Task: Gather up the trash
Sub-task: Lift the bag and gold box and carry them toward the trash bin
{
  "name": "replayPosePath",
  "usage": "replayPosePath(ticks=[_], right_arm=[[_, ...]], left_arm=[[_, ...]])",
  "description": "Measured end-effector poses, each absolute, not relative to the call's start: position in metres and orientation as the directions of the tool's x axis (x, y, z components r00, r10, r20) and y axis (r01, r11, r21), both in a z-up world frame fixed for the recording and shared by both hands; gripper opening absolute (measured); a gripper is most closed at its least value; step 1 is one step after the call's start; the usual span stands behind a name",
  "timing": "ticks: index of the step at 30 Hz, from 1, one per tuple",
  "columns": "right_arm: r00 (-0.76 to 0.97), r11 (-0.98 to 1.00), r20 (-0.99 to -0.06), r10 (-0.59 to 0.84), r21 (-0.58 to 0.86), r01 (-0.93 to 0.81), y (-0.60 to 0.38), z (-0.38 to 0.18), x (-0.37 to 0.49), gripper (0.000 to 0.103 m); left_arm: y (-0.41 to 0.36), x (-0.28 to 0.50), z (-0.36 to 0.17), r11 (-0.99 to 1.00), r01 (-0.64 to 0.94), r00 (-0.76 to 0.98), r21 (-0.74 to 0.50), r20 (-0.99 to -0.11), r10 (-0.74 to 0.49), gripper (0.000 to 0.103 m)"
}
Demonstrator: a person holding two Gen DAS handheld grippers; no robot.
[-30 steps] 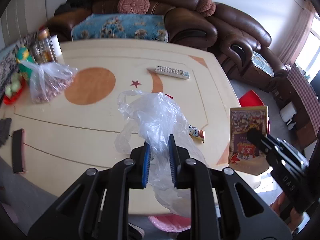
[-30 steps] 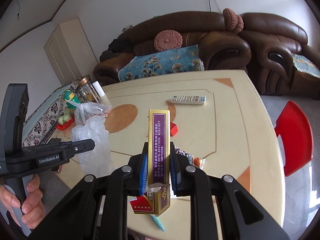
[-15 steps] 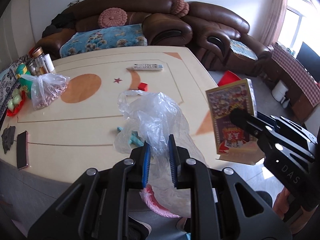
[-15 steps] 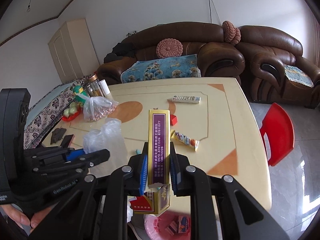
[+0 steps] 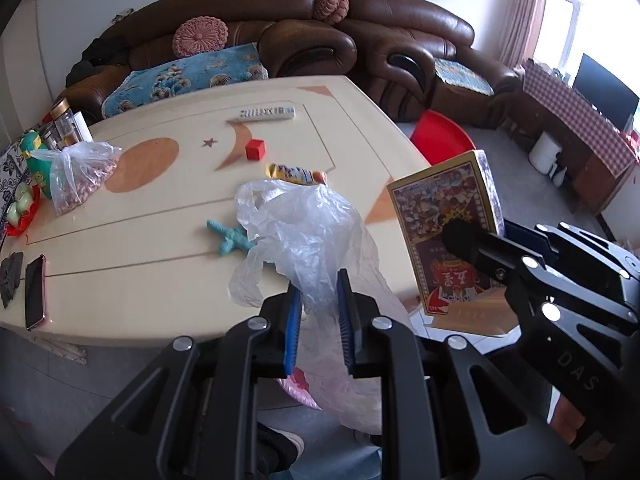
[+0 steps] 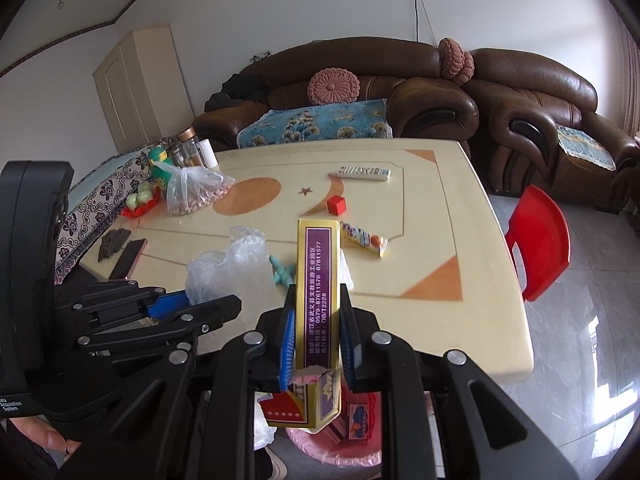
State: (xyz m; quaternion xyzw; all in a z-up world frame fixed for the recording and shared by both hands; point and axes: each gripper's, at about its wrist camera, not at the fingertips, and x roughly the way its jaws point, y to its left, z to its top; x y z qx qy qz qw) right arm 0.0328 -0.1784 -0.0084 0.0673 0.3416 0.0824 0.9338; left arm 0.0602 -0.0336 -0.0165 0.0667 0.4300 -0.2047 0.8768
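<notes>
1. Nearest, low in both views: pink bin on the floor just off the bench's near edge, a few small packs already in it; partly hidden by bag and box.
2. Right hand-held gripper: clenched on the box, pads on its two broad faces, long axis pointing away along the fingers, torn open end toward the camera and directly over the bin. Judged: a straight drop from here lands inside, so this hand is the better placed.
3. Left hand-held gripper: clenched on the clear bag, upper bulk bunched above the pads, loose tail hanging down in front of the bin's left part. Judged: slightly off the bin's middle, a small shift needed before letting go.
4. Farther, on the bench: teal scrap just behind the bag, then snack wrapper, both well apart from the bin and still to fetch.
5. Farthest: red cube, remote; trash or not, cannot tell.
</notes>
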Motion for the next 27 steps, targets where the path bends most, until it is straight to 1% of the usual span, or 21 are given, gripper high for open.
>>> replayPosePath(ticks=[7, 15, 22, 27], right_arm=[[0.73, 0.978, -0.656, 0.193, 0.188, -0.09, -0.179, -0.037, 0.014, 0.019], [0.689, 0.978, -0.701, 0.185, 0.198, -0.062, -0.183, -0.076, 0.004, 0.019], [0.643, 0.978, -0.745, 0.176, 0.209, -0.025, -0.186, -0.117, 0.002, 0.019], [0.594, 0.974, -0.785, 0.179, 0.226, 0.005, -0.191, -0.153, 0.007, 0.019]], left_arm=[[-0.04, 0.042, -0.041, 0.9, 0.436, 0.546, -0.024, -0.787, -0.286, 0.018], [-0.05, 0.034, -0.077, 0.891, 0.453, 0.513, -0.003, -0.817, -0.263, 0.018], [-0.052, 0.036, -0.114, 0.89, 0.456, 0.479, -0.01, -0.84, -0.254, 0.018], [-0.049, 0.047, -0.145, 0.902, 0.429, 0.438, -0.048, -0.862, -0.254, 0.018]])
